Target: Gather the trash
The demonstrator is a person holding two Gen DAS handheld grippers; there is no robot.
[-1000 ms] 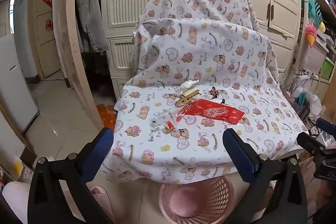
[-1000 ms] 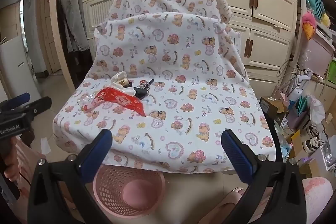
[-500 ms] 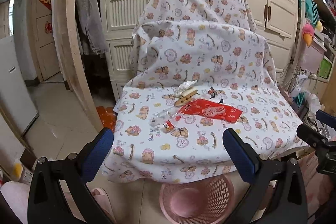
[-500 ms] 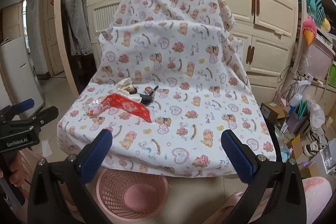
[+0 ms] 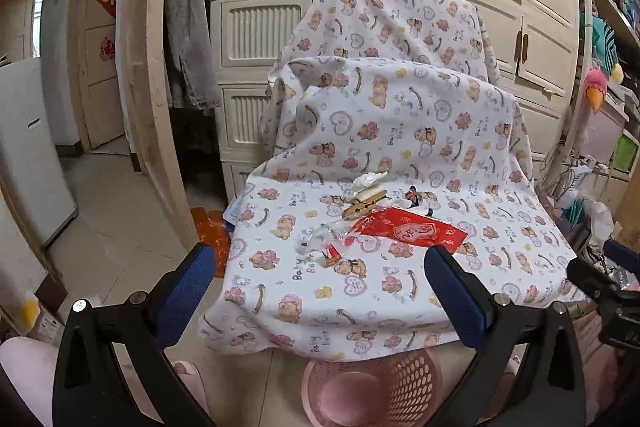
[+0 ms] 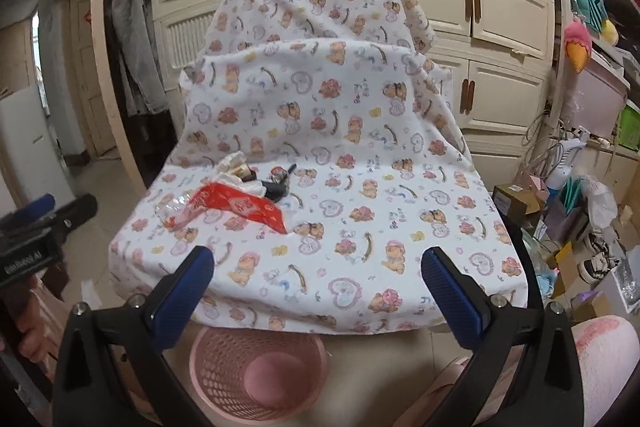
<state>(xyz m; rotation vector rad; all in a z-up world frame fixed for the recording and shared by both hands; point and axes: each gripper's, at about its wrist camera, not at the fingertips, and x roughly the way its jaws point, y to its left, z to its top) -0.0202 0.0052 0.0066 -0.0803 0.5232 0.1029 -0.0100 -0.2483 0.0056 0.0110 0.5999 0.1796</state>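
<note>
Both grippers empty, jaws spread wide: left gripper (image 5: pixel 320 279) and right gripper (image 6: pixel 316 279) hover short of the cloth-covered seat (image 5: pixel 500 247), nothing between the pads

Trash sits in one cluster toward the seat's back-left: red foil wrapper (image 5: pixel 412 229), clear crinkled plastic (image 5: pixel 320 233) just beside it, small red scrap (image 5: pixel 332 253) in front, crumpled white tissue (image 5: pixel 366 181) and a tan clothespin-like piece (image 5: pixel 362 205) behind, small dark bits (image 5: pixel 414 193) near the wrapper's far edge

Pink mesh basket (image 6: pixel 256 375) on the floor right below the seat's front edge

Handling guess: all light. Wrapper and plastic thin, slick, flat on soft cloth, so pinch a raised edge or corner or the cloth likely gets snagged. Tissue soft, grab the bulk. Tan piece stiff, take across its narrow sides
</note>
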